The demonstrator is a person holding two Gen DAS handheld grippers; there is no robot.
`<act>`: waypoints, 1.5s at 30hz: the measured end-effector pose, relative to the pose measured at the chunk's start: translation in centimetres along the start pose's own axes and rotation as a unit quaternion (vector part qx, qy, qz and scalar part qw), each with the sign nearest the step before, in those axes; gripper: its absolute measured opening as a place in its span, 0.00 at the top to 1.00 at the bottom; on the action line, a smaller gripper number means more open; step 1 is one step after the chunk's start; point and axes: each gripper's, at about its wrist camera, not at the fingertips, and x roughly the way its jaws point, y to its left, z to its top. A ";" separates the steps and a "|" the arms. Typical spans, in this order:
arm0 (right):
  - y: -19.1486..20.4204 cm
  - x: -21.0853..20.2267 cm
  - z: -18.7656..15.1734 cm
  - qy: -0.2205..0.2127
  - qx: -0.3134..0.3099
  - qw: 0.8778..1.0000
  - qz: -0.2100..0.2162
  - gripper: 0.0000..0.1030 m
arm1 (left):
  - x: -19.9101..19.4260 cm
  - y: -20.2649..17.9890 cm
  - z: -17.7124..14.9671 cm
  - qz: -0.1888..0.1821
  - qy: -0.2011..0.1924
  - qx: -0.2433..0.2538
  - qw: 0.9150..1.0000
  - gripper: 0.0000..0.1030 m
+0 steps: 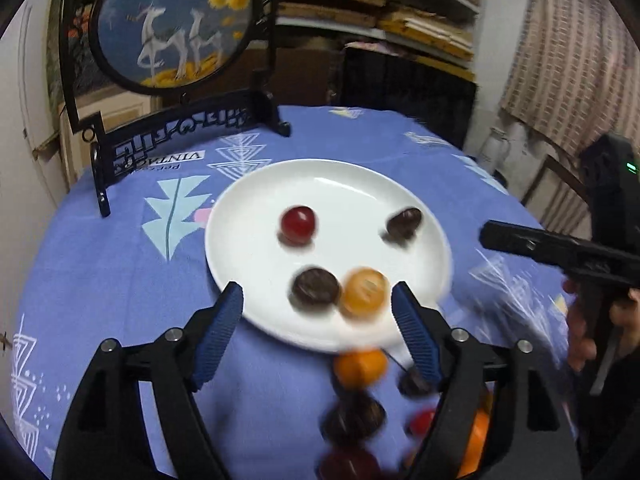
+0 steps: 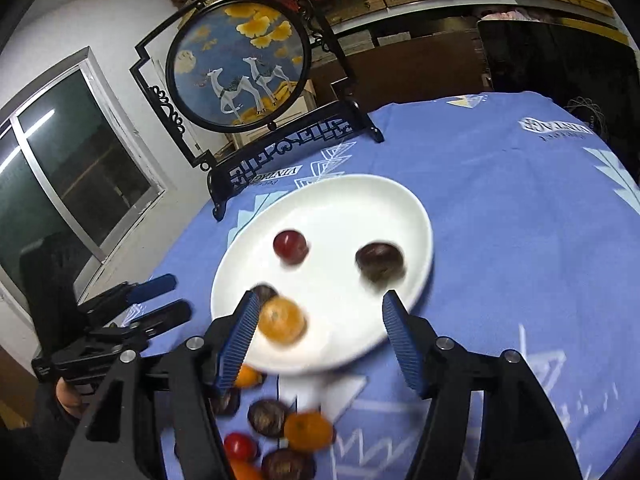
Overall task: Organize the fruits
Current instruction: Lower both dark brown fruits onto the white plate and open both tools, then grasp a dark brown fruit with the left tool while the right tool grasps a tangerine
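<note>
Hovering with fingers apart and empty, the left tool (image 1: pixel 318 300) and right tool (image 2: pixel 320 312) face a white plate (image 1: pixel 248 216) mid-frame holding four fruits; loose fruits (image 2: pixel 308 430) at the bottom likely need picking next.

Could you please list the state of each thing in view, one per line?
left gripper: open, empty, over the plate's near edge.
right gripper: open, empty.
white plate: upright on the blue tablecloth, holding four fruits.
orange fruit: on the plate, blurred.
loose fruits: on the cloth, off the plate.
</note>
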 end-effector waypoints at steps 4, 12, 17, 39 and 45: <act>-0.1 -2.3 -2.9 0.001 0.006 1.000 -0.003 0.37 | -3.2 -1.9 -3.7 -0.021 0.002 0.023 1.000 0.27; 0.1 -4.9 -8.8 0.016 0.019 1.000 -0.004 0.37 | -6.3 -5.7 -11.3 -0.024 0.019 0.077 0.997 0.27; 0.1 -5.6 -10.6 0.021 0.025 0.999 -0.007 0.37 | -4.7 -5.2 -12.9 -0.039 0.050 0.047 0.997 0.45; 4.4 -5.7 -13.0 0.057 -0.052 0.996 0.032 0.37 | -5.0 -3.9 -13.1 -0.070 0.031 0.002 0.997 0.64; 9.4 -3.9 -15.3 0.100 -0.142 0.984 0.045 0.37 | -7.1 -3.3 -13.0 -0.060 0.015 0.002 0.998 0.64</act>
